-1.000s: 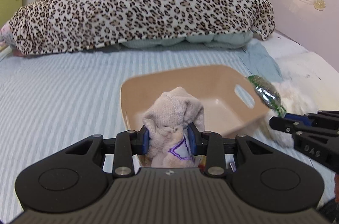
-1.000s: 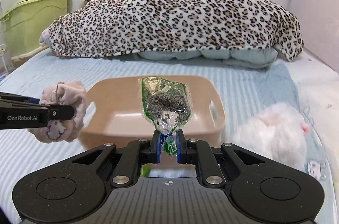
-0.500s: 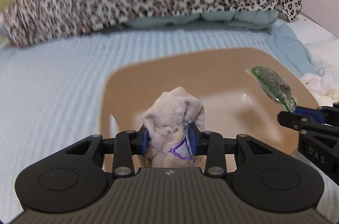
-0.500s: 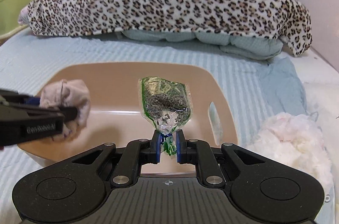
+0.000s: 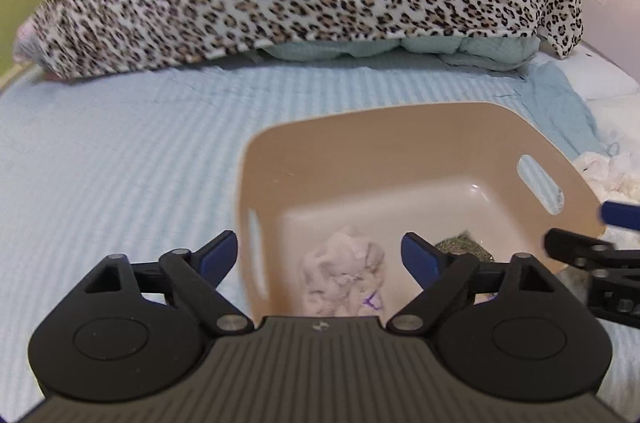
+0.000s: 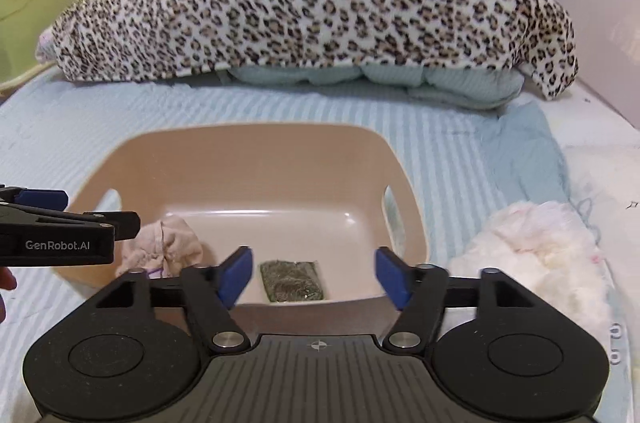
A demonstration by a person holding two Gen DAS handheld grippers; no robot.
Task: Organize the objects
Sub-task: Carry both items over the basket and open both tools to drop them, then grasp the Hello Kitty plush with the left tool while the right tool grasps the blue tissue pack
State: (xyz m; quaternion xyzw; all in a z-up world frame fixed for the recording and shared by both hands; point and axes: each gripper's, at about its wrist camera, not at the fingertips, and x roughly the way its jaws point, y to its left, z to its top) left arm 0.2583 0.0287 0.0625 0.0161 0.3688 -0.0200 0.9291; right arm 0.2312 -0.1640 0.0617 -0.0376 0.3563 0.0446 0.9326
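A tan plastic basket (image 5: 400, 131) (image 6: 256, 147) with handle slots sits on the striped bed. A crumpled pink cloth (image 5: 344, 277) (image 6: 168, 247) lies in its near left part. A clear packet of green-grey bits (image 6: 291, 281) (image 5: 464, 249) lies flat in its near middle. My left gripper (image 5: 320, 257) is open above the cloth, holding nothing. My right gripper (image 6: 314, 277) is open above the packet, holding nothing. Each gripper shows at the edge of the other's view.
A fluffy white plush item (image 6: 540, 251) lies on the bed right of the basket. A leopard-print blanket (image 6: 312, 7) is heaped over bedding at the back. Green storage bins (image 6: 44, 7) stand at the far left. A pale headboard panel (image 6: 600, 19) is at the right.
Both grippers have opened. The pink cloth dropped from the left one and the green packet from the right one; both now lie in the basket.
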